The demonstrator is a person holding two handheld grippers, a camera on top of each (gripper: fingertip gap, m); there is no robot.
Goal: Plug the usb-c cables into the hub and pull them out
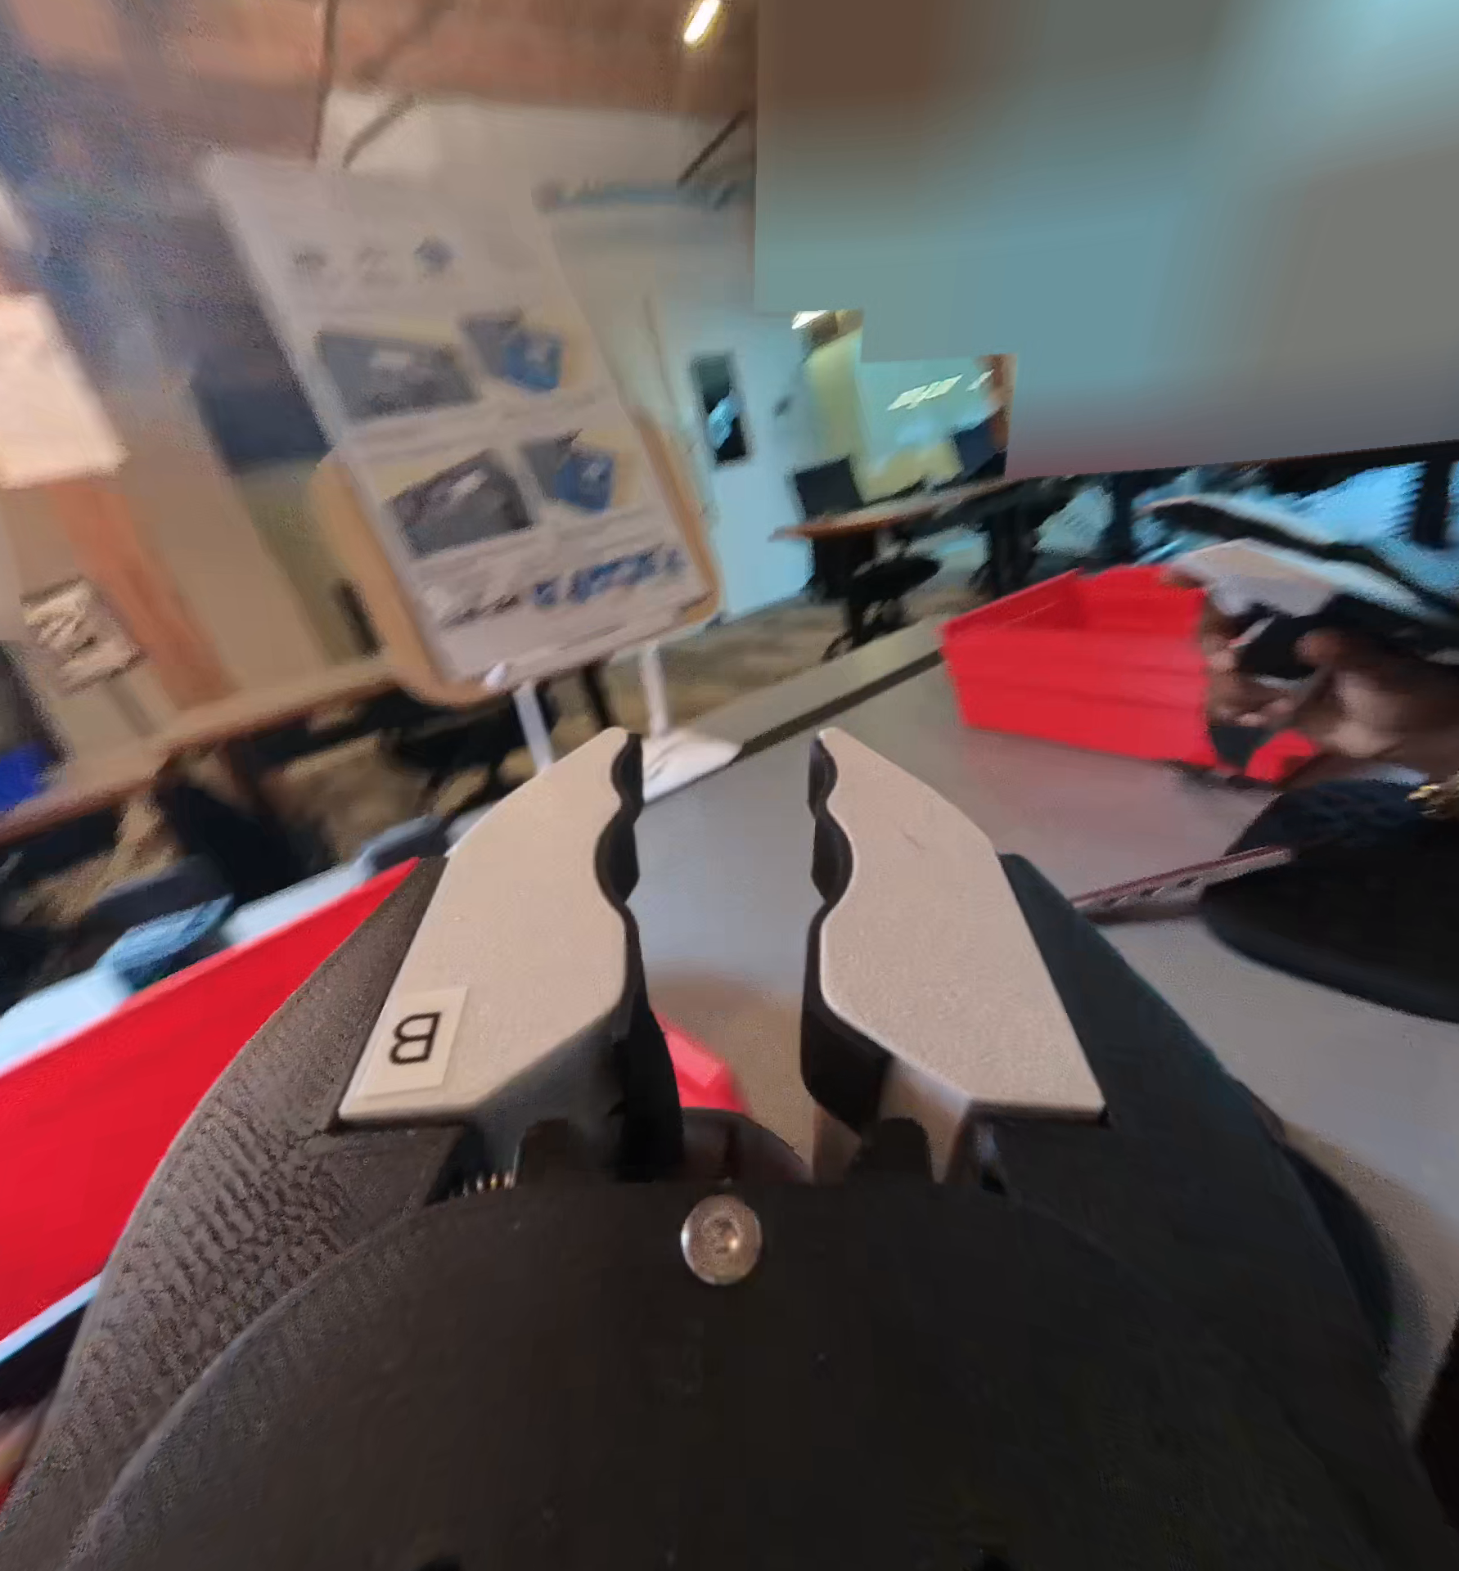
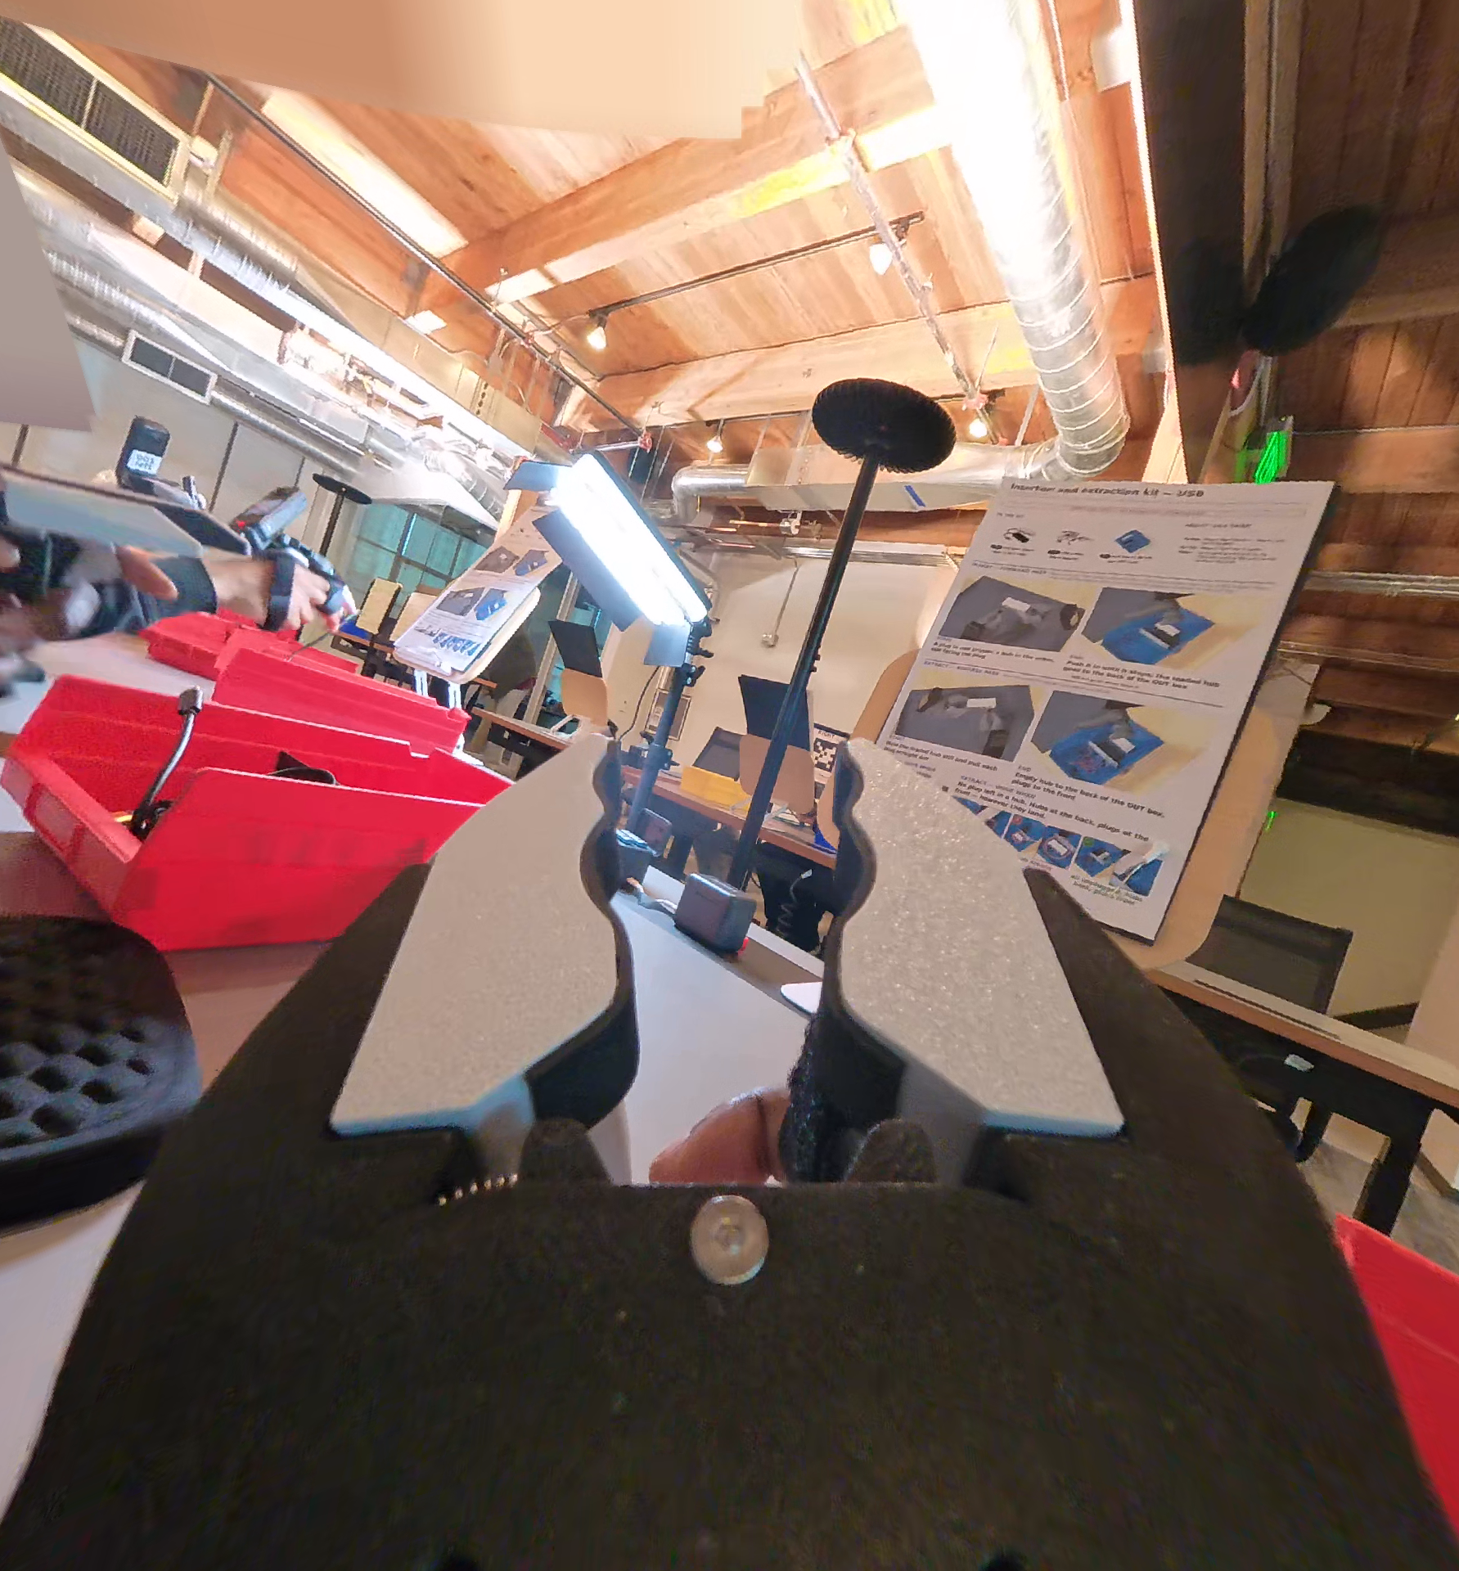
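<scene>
My left gripper (image 1: 726,748) is open and empty, held above the grey table (image 1: 921,799) and pointing toward its far edge. My right gripper (image 2: 726,757) is open and empty, tilted upward toward the ceiling. A black cable (image 2: 166,765) stands up out of a red bin (image 2: 224,816) at the left in the right wrist view. No hub shows in either view. A black honeycomb foam mat (image 2: 45,1046) lies on the table at the left of the right gripper; it also shows in the left wrist view (image 1: 1372,901) at the right.
A red bin (image 1: 1083,663) sits at the far right and another (image 1: 113,1131) close at the left. An instruction poster (image 2: 1108,697) stands behind the table, with a lamp (image 2: 632,544) and a black stand (image 2: 802,680). A person's hands (image 2: 301,586) work at further red bins. My right fingertips sit around 30 cm from my left ones.
</scene>
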